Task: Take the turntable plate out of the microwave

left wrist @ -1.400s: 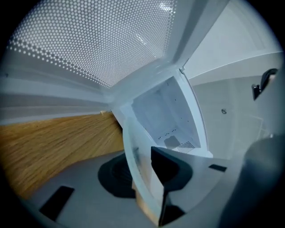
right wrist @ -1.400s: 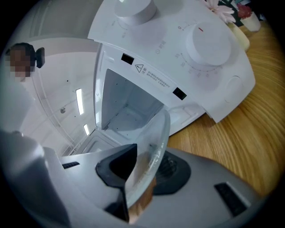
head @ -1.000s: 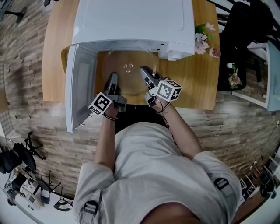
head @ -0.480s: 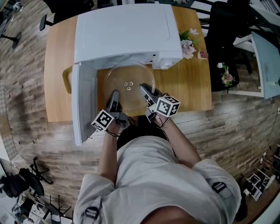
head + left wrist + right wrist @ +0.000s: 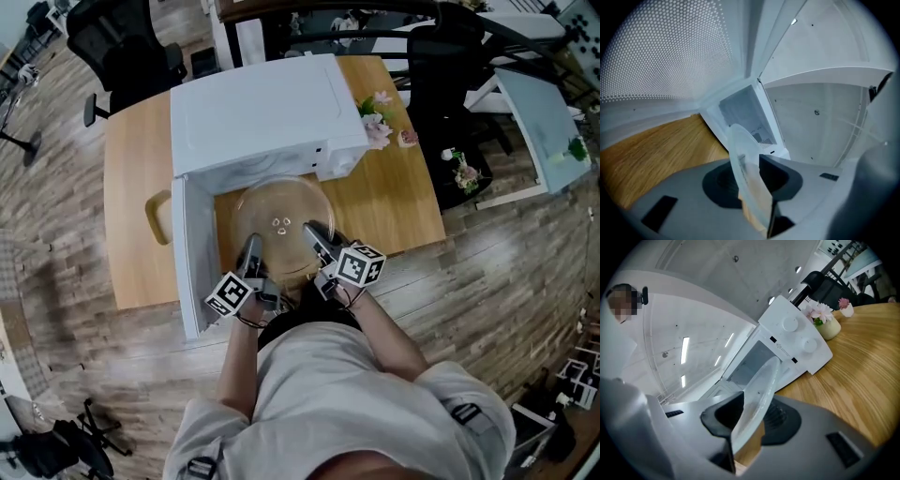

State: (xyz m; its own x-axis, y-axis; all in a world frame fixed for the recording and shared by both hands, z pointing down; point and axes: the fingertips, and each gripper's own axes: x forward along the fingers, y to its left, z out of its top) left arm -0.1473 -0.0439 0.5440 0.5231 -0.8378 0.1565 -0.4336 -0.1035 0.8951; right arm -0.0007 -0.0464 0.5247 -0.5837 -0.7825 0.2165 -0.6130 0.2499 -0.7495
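The clear glass turntable plate [image 5: 279, 225] hangs level just outside the mouth of the white microwave [image 5: 267, 112], above the wooden table [image 5: 394, 202]. My left gripper [image 5: 251, 249] is shut on its near left rim and my right gripper [image 5: 315, 234] on its near right rim. In the left gripper view the plate's edge [image 5: 740, 145] runs between the pads of the left gripper [image 5: 750, 176]. In the right gripper view the rim [image 5: 764, 376] is likewise pinched in the right gripper [image 5: 750, 416], with the microwave's control panel [image 5: 797, 336] beyond.
The microwave door [image 5: 195, 267] stands open to the left, close beside my left gripper. A tan object [image 5: 157, 217] lies left of the door. A small pot of flowers [image 5: 375, 117] sits right of the microwave. Black chairs [image 5: 127, 42] and another desk [image 5: 539, 108] stand around the table.
Both grippers have drawn back toward the person and risen a little, bringing the plate further out of the microwave. The grip on both rims is unchanged.
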